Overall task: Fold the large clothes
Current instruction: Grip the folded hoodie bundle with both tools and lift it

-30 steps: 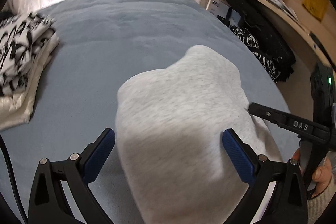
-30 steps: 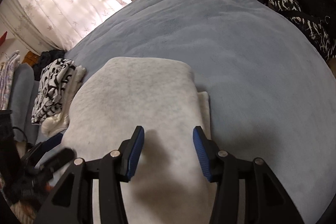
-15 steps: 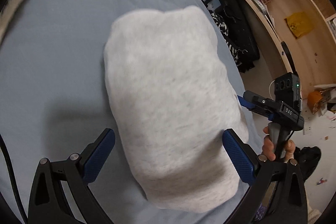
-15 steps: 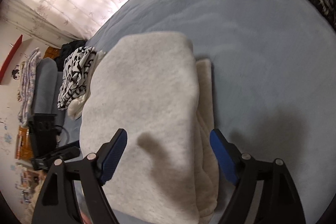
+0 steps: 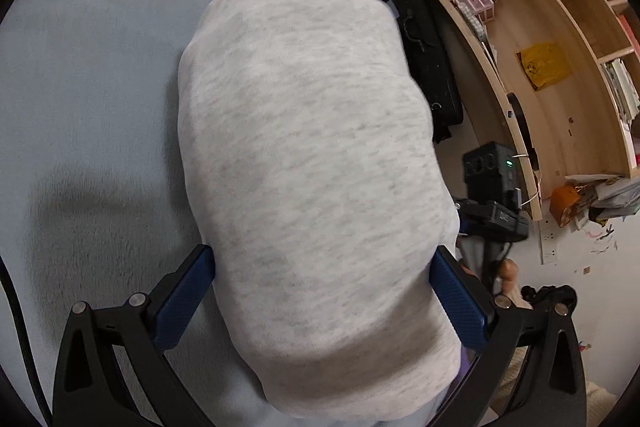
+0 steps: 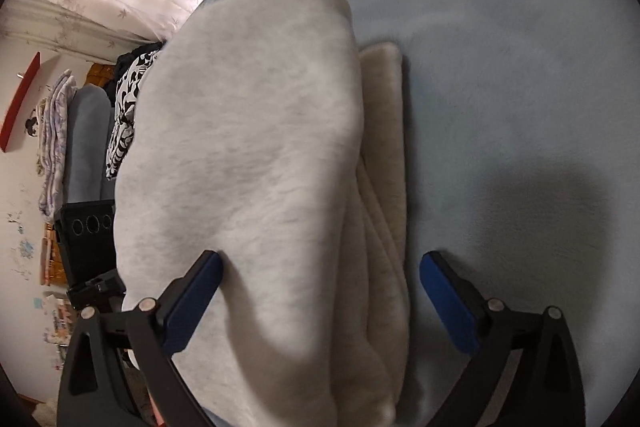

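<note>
Garment underside hidden, perhaps layered.

grey folded garment: 1 | cream folded layer beneath it: 1 | black-and-white patterned garment: 1 | blue bed cover: 1 | grippers: 2, left gripper, right gripper | wooden shelf unit: 1

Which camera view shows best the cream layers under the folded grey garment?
The right wrist view: the cream layers stick out along the edge of the grey garment on the blue bed cover. In the left wrist view the grey garment covers them completely; none are visible.
</note>
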Action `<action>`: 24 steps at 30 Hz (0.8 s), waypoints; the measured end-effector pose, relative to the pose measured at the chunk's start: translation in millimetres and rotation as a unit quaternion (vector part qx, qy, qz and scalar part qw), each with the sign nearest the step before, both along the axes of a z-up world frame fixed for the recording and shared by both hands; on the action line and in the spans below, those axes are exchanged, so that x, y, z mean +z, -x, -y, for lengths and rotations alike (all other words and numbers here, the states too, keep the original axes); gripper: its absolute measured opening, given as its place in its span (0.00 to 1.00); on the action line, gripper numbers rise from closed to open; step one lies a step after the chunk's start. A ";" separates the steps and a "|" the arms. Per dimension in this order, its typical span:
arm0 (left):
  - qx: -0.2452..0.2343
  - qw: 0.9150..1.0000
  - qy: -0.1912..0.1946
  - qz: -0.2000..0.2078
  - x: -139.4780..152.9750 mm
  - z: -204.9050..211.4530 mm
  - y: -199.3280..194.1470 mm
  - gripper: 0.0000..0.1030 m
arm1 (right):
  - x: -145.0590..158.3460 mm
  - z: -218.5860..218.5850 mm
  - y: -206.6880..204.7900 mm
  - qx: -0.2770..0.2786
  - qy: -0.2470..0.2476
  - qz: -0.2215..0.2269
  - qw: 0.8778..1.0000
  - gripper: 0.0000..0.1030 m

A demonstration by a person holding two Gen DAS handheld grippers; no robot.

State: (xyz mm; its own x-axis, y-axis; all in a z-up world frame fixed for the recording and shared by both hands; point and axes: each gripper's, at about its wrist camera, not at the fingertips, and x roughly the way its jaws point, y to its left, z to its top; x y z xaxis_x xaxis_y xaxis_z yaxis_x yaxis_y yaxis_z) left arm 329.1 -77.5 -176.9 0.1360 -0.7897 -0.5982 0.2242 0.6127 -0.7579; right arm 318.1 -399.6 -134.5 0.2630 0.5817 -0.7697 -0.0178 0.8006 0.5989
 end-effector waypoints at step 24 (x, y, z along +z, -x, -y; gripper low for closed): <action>-0.022 0.998 -0.043 0.036 12.1 9.2 8.1 1.00 | 3.6 -6.9 15.0 0.047 -0.061 0.110 0.991 0.47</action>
State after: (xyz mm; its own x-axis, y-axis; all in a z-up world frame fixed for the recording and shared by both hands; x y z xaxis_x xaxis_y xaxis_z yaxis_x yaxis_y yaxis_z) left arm 321.0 -86.7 -164.8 0.1473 -0.7414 -0.6547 0.3046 0.6637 -0.6831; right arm 303.1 -392.7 -130.9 0.3564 0.6972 -0.6220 -0.2298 0.7107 0.6649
